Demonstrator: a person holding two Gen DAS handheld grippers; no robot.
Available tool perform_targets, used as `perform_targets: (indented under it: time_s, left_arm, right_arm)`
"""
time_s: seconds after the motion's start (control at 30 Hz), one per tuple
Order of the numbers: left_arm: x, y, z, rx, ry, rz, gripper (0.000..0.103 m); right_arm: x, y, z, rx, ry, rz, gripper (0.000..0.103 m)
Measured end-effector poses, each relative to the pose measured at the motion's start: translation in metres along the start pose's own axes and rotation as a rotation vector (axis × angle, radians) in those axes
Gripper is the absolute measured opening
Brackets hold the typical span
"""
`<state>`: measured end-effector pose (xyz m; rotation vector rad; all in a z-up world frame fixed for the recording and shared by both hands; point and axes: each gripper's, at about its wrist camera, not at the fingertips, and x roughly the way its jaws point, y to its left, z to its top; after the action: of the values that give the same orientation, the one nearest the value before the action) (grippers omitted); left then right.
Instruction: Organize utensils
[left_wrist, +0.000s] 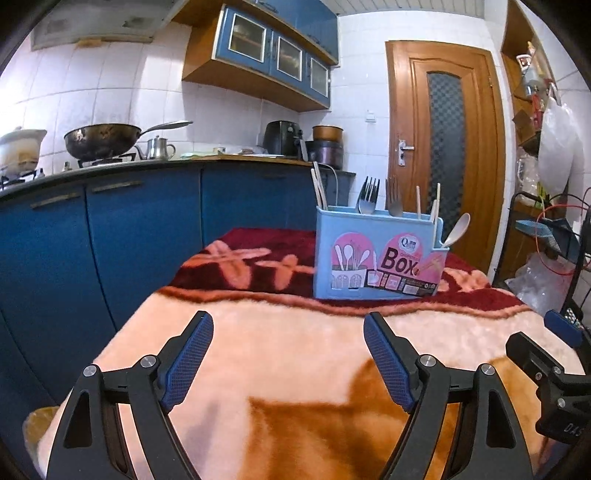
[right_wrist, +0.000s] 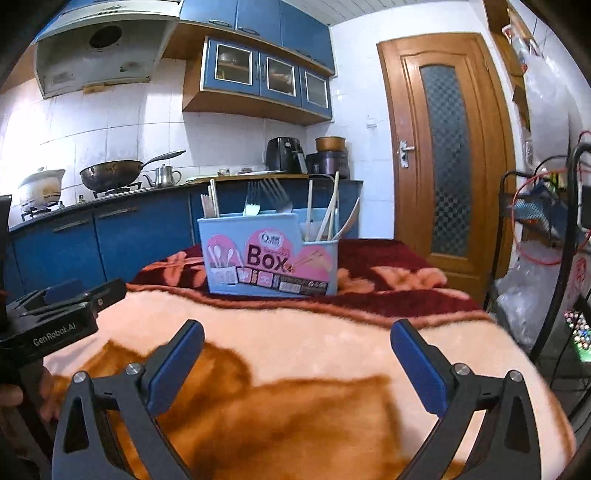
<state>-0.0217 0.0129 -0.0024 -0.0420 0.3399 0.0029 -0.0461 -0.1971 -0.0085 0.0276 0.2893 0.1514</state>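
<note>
A light blue utensil box (left_wrist: 376, 254) with a pink "Box" label stands on the blanket-covered table (left_wrist: 280, 343); it also shows in the right wrist view (right_wrist: 269, 254). In it stand forks (left_wrist: 369, 199), chopsticks (left_wrist: 318, 188) and a white spoon (left_wrist: 456, 230). The forks (right_wrist: 255, 203) and chopsticks (right_wrist: 328, 214) show in the right wrist view too. My left gripper (left_wrist: 288, 325) is open and empty, low over the blanket, short of the box. My right gripper (right_wrist: 297, 332) is open and empty, also short of the box. Each gripper shows at the edge of the other's view.
Blue kitchen cabinets (left_wrist: 110, 236) run along the left and back, with a wok (left_wrist: 101, 140) and a kettle (left_wrist: 159, 147) on the counter. A wooden door (left_wrist: 443, 147) is behind the table. A wire rack with bags (left_wrist: 546, 229) stands at the right.
</note>
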Motion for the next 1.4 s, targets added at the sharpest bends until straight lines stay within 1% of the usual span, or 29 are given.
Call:
perform_targets:
  time_s: [0.4, 1.4]
  left_arm:
    - [-0.001, -0.0032, -0.0019, 0.014, -0.004, 0.003, 0.084]
    - [-0.001, -0.0038, -0.0022, 0.012, -0.004, 0.004, 0.084]
  right_arm:
    - [-0.0019, -0.0016, -0.0016, 0.029, -0.011, -0.005, 0.103]
    - [-0.0009, -0.0017, -0.0014, 0.028, -0.01, -0.004, 0.103]
